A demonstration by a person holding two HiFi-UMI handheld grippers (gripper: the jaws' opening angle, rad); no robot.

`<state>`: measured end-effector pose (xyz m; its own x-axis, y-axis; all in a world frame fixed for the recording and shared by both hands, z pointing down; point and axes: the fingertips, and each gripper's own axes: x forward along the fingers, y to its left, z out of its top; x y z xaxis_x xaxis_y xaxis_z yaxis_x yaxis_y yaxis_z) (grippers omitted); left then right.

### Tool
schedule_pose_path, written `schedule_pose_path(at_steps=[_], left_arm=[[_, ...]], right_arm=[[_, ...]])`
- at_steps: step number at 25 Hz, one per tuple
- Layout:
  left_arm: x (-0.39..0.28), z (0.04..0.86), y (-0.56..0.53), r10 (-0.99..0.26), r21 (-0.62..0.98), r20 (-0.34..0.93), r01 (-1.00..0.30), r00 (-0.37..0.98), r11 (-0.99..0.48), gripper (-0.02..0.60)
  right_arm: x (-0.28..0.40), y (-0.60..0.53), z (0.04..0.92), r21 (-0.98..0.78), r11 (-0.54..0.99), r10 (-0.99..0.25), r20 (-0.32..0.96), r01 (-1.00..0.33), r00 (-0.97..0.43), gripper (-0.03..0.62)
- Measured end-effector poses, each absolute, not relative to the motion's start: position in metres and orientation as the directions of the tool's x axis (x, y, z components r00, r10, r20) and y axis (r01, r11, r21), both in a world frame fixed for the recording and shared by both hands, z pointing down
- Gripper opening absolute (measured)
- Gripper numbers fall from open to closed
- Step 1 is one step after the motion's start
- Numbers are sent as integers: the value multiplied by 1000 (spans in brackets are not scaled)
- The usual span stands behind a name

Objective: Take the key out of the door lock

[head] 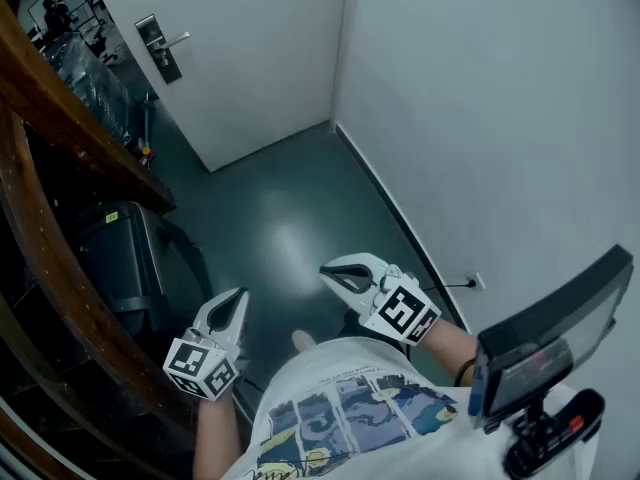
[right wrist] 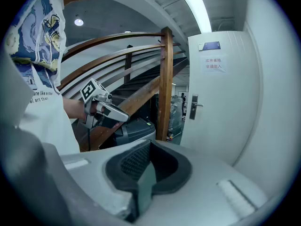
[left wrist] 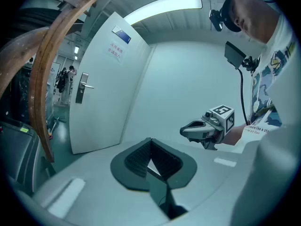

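Note:
A white door [head: 250,58] stands ajar at the far end of the corridor, with a metal lock plate and lever handle [head: 160,46] on it. The plate also shows in the left gripper view [left wrist: 82,87] and in the right gripper view [right wrist: 194,106]. No key can be made out at this distance. My left gripper [head: 234,306] and right gripper [head: 332,272] hover close to my body, far from the door. Both are shut with nothing between their jaws. Each gripper sees the other: the right gripper [left wrist: 187,130] at mid-right, the left gripper [right wrist: 122,117] at mid-left.
A curved wooden stair railing [head: 60,218] runs along the left, with a wooden post [right wrist: 164,84]. A dark box-like machine [head: 125,258] sits beneath it. A white wall [head: 500,118] with a socket [head: 477,281] bounds the right. Teal floor [head: 290,208] leads to the door.

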<state>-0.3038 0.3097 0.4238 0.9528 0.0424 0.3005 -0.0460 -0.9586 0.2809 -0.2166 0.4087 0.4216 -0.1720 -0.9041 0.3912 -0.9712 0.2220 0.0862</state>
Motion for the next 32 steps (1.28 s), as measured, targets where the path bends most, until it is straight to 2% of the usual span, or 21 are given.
schedule_pose_path(at_steps=[5, 17, 24, 32], left_arm=[[-316, 427, 316, 92, 309, 299, -6, 950, -951, 6], [-321, 442, 301, 65, 331, 305, -42, 950, -943, 6], [-271, 437, 261, 8, 312, 322, -98, 947, -945, 6], [-197, 418, 197, -128, 274, 341, -229, 931, -934, 6]], right_arm=[[-233, 420, 427, 68, 174, -899, 417, -982, -131, 2], [-229, 402, 436, 53, 160, -902, 414, -986, -124, 11], [-175, 359, 447, 10, 207, -887, 424, -978, -183, 23], [-91, 282, 435, 47, 329, -880, 378, -943, -288, 32]])
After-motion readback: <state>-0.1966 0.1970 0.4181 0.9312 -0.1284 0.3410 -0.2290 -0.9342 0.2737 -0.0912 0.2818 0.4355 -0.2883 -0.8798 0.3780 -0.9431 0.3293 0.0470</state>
